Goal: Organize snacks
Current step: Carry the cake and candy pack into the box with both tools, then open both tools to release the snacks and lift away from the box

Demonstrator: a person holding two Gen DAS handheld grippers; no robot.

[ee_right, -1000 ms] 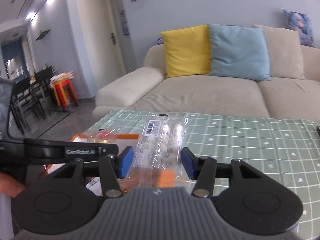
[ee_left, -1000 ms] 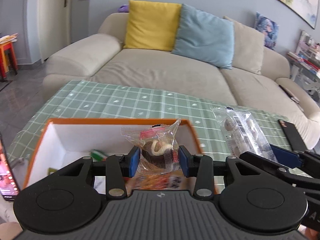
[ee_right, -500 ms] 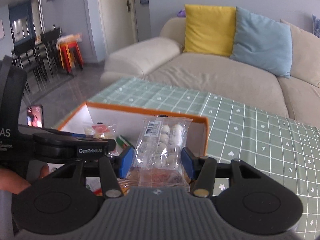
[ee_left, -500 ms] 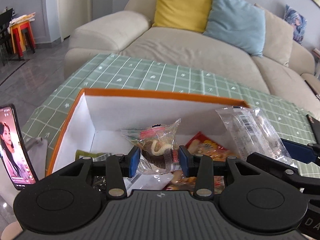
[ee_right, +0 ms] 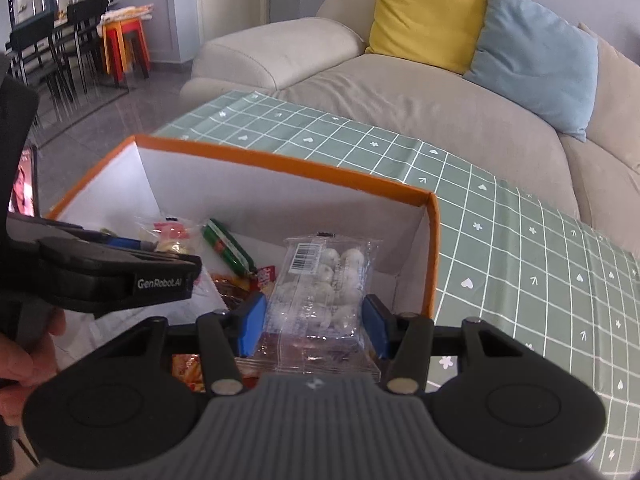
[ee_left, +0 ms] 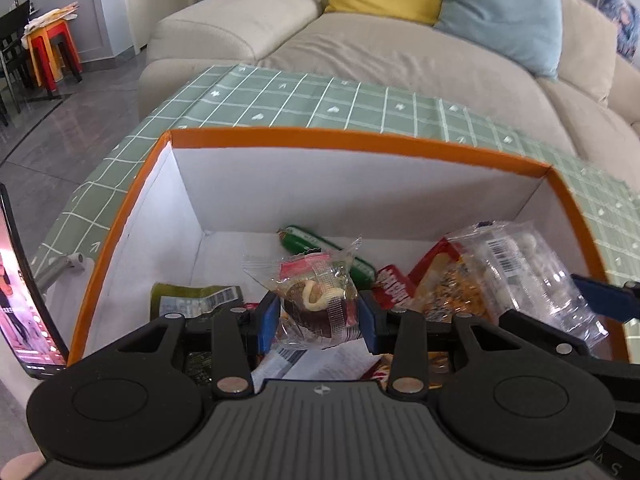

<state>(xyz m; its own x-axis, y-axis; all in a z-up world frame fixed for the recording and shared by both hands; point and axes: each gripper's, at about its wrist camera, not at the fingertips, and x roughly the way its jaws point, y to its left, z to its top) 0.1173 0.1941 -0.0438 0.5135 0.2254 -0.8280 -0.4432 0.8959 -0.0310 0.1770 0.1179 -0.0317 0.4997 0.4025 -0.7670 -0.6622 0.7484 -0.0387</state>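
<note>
An orange-rimmed box (ee_left: 360,142) (ee_right: 280,164) with white inner walls stands on the green checked table. My left gripper (ee_left: 318,318) is shut on a clear packet with a chocolate cake (ee_left: 316,300), held over the inside of the box. My right gripper (ee_right: 312,324) is shut on a clear packet of white balls (ee_right: 328,284), held over the box's right end; this packet (ee_left: 524,272) also shows at the right in the left wrist view. Inside the box lie a green stick pack (ee_left: 316,242) (ee_right: 228,250), a dark green packet (ee_left: 192,298) and red and orange snack bags (ee_left: 424,284).
A phone (ee_left: 24,292) with a lit screen stands on a stand left of the box. A beige sofa (ee_right: 400,80) with yellow and blue cushions runs behind the table. Green tablecloth (ee_right: 520,260) extends to the right of the box. A person's hand (ee_right: 20,352) holds the left gripper.
Both grippers have moved forward and down with their packets, from above the box's near edge to over its inside. The box's contents have come into view.
</note>
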